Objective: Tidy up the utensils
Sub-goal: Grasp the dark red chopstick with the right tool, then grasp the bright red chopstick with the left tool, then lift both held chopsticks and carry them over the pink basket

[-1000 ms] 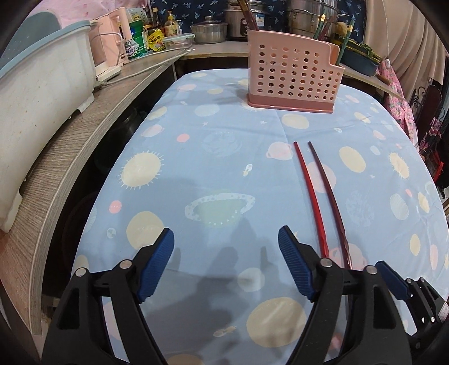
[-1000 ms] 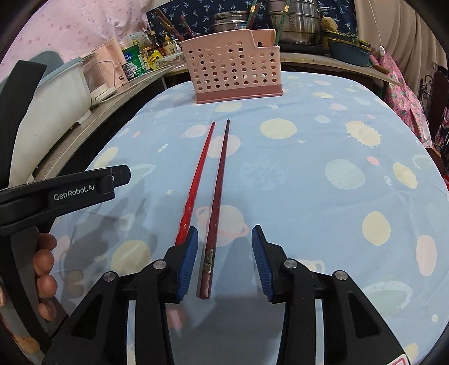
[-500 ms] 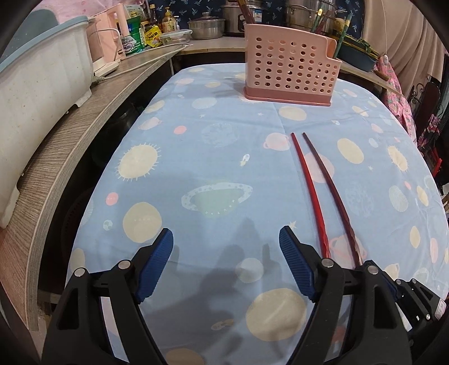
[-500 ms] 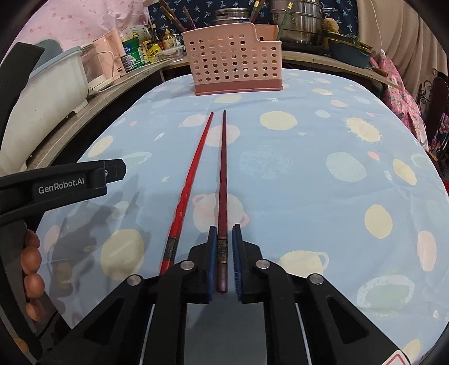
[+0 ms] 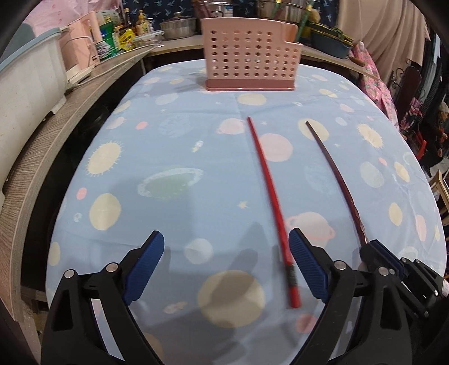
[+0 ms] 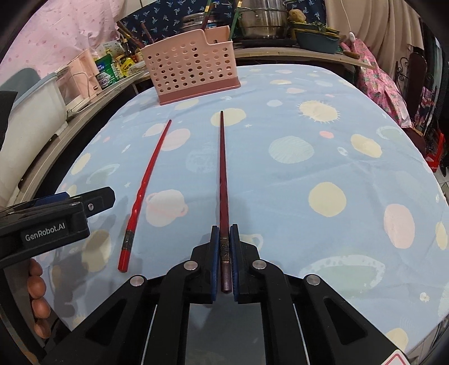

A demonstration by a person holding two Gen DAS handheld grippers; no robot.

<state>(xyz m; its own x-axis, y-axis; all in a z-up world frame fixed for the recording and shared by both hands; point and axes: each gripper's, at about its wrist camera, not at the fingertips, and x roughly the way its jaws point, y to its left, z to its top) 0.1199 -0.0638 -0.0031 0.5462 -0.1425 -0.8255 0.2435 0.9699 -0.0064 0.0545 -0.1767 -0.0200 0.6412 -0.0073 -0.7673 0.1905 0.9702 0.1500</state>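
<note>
My right gripper (image 6: 224,238) is shut on the thick end of a dark maroon chopstick (image 6: 222,174), which points away toward the pink perforated utensil basket (image 6: 193,71). The same chopstick (image 5: 335,174) shows in the left wrist view, held by the right gripper (image 5: 377,252) at lower right. A bright red chopstick (image 5: 270,193) lies on the blue planet-print tablecloth (image 5: 174,146), also seen in the right wrist view (image 6: 144,193). My left gripper (image 5: 227,252) is open and empty, its right finger just beside the red chopstick's thick end. The basket (image 5: 249,54) stands at the table's far end.
A wooden counter (image 5: 56,118) runs along the left with a white tub (image 5: 25,84), bottles and boxes. Pots and pans (image 6: 261,19) stand behind the basket. Pink floral cloth (image 6: 384,84) hangs at the right edge.
My right gripper closed on the maroon chopstick and drew it to the right, away from the red one. My left gripper moved closer to the red chopstick, still open.
</note>
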